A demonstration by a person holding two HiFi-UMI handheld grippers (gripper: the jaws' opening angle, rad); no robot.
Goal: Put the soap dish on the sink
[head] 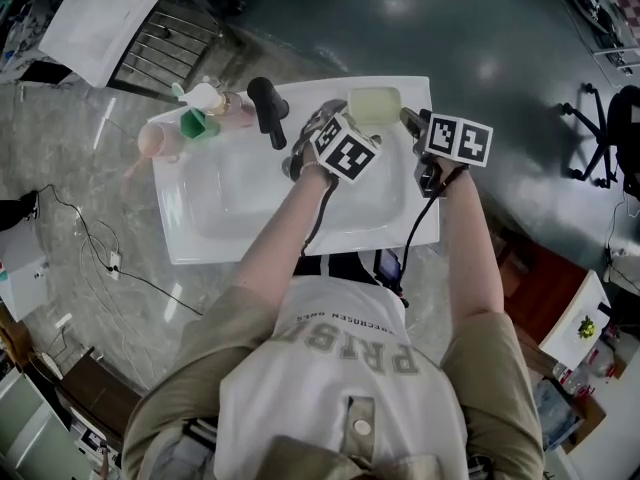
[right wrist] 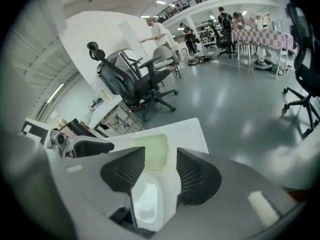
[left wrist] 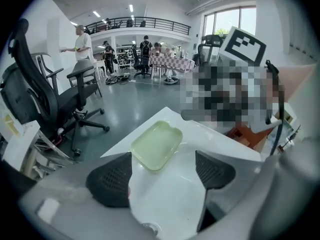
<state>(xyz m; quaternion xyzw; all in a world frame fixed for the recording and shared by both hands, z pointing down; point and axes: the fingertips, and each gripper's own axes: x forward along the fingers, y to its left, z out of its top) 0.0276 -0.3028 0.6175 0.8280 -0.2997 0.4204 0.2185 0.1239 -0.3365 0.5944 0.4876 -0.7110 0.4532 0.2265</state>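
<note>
The pale green soap dish lies flat on the far right corner of the white sink. My left gripper hangs over the basin just left of the dish, jaws open and empty; in its own view the dish sits beyond the left pad. My right gripper is at the dish's right edge, open. In the right gripper view the dish shows through the gap between the pads, lying on the sink rim untouched.
A black faucet stands at the sink's back edge, with a green cup and bottles and a pink cup to its left. Office chairs stand on the grey floor; a wire rack is behind the sink.
</note>
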